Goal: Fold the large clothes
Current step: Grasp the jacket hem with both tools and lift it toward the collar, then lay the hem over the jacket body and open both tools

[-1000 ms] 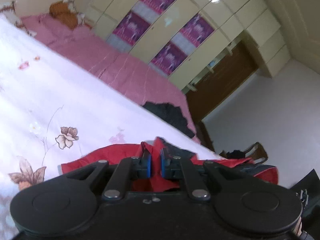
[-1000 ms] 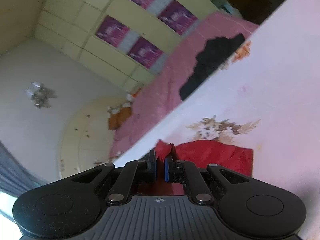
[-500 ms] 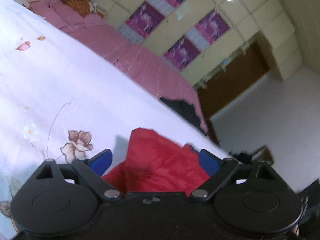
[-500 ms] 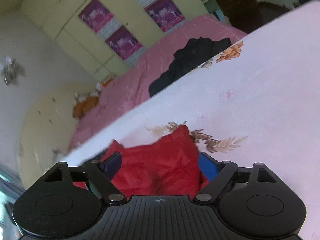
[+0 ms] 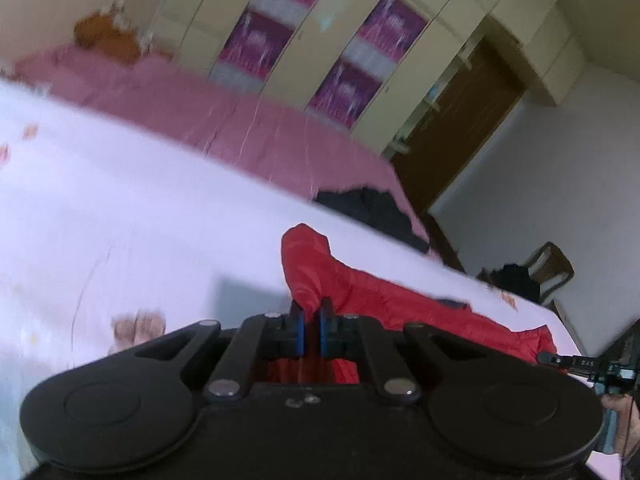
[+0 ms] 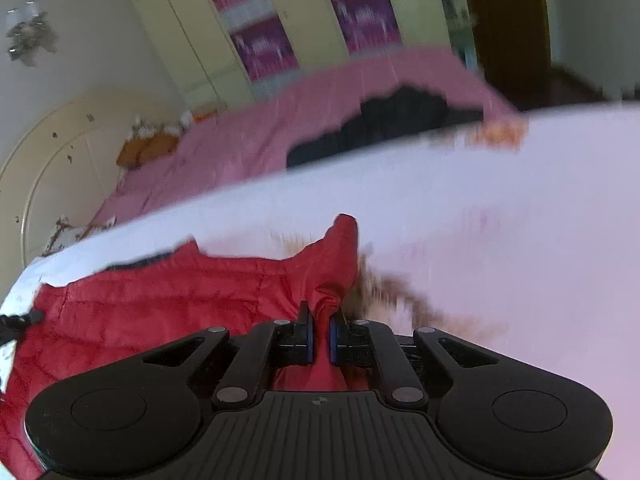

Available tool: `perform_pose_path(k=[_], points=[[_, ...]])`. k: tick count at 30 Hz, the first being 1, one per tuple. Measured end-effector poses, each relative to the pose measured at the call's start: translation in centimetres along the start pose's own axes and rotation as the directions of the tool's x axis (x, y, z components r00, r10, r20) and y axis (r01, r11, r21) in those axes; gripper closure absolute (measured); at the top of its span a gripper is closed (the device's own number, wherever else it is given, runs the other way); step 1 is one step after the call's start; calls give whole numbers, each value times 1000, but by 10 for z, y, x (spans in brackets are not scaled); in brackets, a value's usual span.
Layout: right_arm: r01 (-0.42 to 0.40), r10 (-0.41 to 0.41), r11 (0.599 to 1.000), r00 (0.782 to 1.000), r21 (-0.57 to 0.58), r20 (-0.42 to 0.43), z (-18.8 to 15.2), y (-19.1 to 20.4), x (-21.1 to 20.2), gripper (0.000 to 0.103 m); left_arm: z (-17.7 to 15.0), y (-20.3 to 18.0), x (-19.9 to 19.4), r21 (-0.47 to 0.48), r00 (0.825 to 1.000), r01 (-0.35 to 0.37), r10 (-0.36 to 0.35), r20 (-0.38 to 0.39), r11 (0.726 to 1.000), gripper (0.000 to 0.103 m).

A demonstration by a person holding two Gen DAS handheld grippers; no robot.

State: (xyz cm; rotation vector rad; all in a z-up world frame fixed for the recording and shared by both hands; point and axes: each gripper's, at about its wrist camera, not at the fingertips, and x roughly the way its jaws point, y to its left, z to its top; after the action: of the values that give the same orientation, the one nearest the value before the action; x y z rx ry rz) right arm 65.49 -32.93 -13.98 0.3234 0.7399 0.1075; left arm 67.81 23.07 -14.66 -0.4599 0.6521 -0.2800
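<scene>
Pinching red jacket [image 6: 168,312] folds on floral sheet [image 6: 500,232]: left tongs [image 5: 311,322], right tongs [image 6: 320,328]; no legible writing.

Around you: a bedroom backdrop.
You face a pink bedspread [image 5: 256,120], cream wardrobe [image 5: 316,32], dark clothing [image 6: 384,124], brown door [image 5: 456,120].

A red quilted garment [image 6: 160,312] lies spread across a white floral bedsheet [image 6: 500,240], its puffy fabric rumpled. In the right wrist view it fills the frame from 6 to 9 o'clock, one bunched corner peaking near centre; a dark trim edges its far side.
</scene>
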Motion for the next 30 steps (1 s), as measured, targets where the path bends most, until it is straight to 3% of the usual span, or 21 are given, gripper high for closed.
perform_pose_path(k=[3,7,10,14,16,17,18,19,20,21,25,27,30], points=[[28,-28,1000,1000,-12,13,1,4,5,96,0,-6,12,31,999,-50,50,-13,998,96],[90,-91,996,988,-17,-125,-15,-5,38,96,-11,0,29,49,987,-117,121,-104,992,96],[72,-66,996,990,47,-123,-21,-15,41,97,-18,10,31,9,984,-124,124,-131,992,96],[74,-69,997,990,38,-124,-22,-13,42,97,-16,13,26,-2,984,-119,118,-137,993,96],[73,-65,996,989,58,-131,-20,-14,41,96,-13,10,25,17,981,-127,128,-143,992,91],[80,-69,994,988,70,-139,-18,-13,40,95,-11,6,25,27,980,-145,147,-134,989,80],[89,-77,993,986,74,-149,-12,-11,36,74,-8,2,20,41,976,-188,192,-107,981,60],[110,-101,992,985,57,-141,-6,-7,29,54,-6,-4,9,59,968,-241,244,-57,969,51],[139,-136,990,986,29,-92,-3,0,18,19,-5,-10,-5,64,965,-261,262,4,963,36],[153,-153,988,988,-8,-34,-3,8,6,16,-5,-16,-19,59,968,-251,248,48,966,24],[100,-103,987,995,-124,-18,-14,49,-24,18,-15,-56,-58,64,989,-128,123,78,990,25],[19,-23,984,999,-179,-22,-29,76,-32,34,-32,-86,-65,122,996,-72,64,63,990,29],[-40,33,974,999,-222,-35,-54,116,-42,49,-73,-135,-71,241,998,-58,55,23,969,38]])
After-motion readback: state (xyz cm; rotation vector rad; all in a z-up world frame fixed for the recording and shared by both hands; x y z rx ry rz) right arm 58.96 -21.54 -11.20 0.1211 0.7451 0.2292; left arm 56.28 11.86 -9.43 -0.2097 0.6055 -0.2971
